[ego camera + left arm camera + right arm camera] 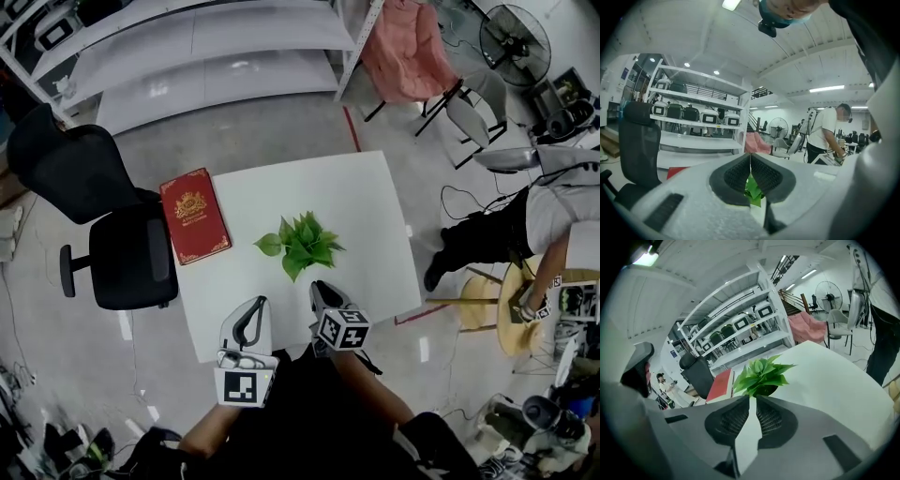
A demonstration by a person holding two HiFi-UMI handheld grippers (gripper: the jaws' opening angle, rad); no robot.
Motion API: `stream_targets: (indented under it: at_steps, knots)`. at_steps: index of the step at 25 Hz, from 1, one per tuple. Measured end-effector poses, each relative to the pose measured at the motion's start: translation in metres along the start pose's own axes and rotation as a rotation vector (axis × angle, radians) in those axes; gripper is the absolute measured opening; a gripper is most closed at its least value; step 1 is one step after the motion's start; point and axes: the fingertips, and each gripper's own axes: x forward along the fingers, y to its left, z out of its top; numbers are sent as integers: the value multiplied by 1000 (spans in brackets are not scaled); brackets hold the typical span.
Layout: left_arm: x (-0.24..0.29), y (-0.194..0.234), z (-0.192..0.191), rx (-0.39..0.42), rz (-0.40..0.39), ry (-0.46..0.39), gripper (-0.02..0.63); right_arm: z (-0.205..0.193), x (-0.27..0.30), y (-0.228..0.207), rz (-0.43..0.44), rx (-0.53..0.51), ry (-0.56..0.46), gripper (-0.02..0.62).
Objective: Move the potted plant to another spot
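The potted plant [300, 244], a small cluster of green leaves in a dark pot, stands near the middle of the white table [361, 197]. My right gripper [322, 289] is just in front of it, shut and empty. In the right gripper view its tips [753, 398] point at the plant [761, 373], a short way off. My left gripper [255, 305] hovers over the table's near edge, left of the plant. It is shut with nothing held. In the left gripper view, leaves [753, 190] show through the gap below the closed tips [750, 157].
A red book [194, 216] lies on the table's left edge. A black office chair [112, 225] stands beside that edge. White shelving [206, 56] runs behind the table. A pink-draped chair [403, 52] and a person [525, 225] are to the right.
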Motion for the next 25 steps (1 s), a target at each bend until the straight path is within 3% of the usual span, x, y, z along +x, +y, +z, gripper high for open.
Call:
stream_targets:
  at_steps: [5, 10, 13, 25]
  knots:
    - [12, 5, 2, -8, 82, -14, 18, -5, 31, -24, 12, 50, 71, 16]
    - [27, -1, 0, -19, 138, 2, 18, -9, 56, -46, 33, 132, 132, 114]
    - [34, -3, -1, -24, 155, 9, 19, -7, 67, -58, 30, 152, 147, 132]
    - [48, 6, -5, -32, 178, 30, 18, 3, 97, -75, -2, 37, 205, 135]
